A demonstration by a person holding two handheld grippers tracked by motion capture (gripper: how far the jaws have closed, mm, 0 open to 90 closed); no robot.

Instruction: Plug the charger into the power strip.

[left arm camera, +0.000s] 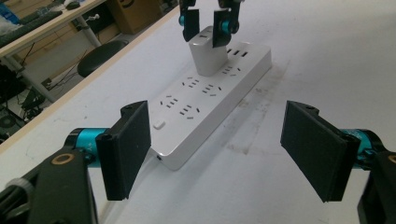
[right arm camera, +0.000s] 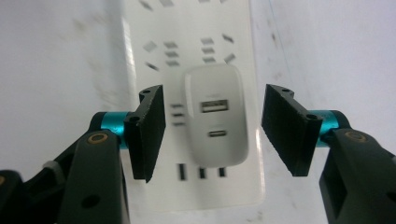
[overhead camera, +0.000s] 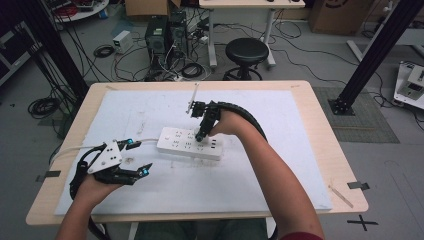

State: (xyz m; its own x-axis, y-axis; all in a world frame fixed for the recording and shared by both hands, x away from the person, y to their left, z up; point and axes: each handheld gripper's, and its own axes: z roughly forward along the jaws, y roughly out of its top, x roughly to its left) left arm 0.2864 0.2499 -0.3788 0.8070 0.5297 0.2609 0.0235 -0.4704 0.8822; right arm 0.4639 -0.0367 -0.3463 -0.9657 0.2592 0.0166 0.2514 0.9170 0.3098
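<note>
A white power strip (overhead camera: 182, 141) lies in the middle of the white mat. A white charger block (right arm camera: 215, 119) with two USB ports stands plugged into the strip (right arm camera: 187, 28). My right gripper (right arm camera: 212, 133) points straight down over the charger, jaws open on either side of it with a gap on both sides. In the left gripper view the charger (left arm camera: 208, 58) stands upright on the strip (left arm camera: 205, 107), with the right gripper (left arm camera: 208, 23) straddling its top. My left gripper (overhead camera: 137, 157) is open and holds nothing, just off the strip's left end, aimed along it (left arm camera: 215, 149).
The white mat (overhead camera: 260, 170) covers most of the wooden table (overhead camera: 325, 145). The strip's white cable (overhead camera: 75, 148) runs off to the left edge. Beyond the far edge stand a black stool (overhead camera: 246, 52), computer towers (overhead camera: 165, 32) and tangled floor cables.
</note>
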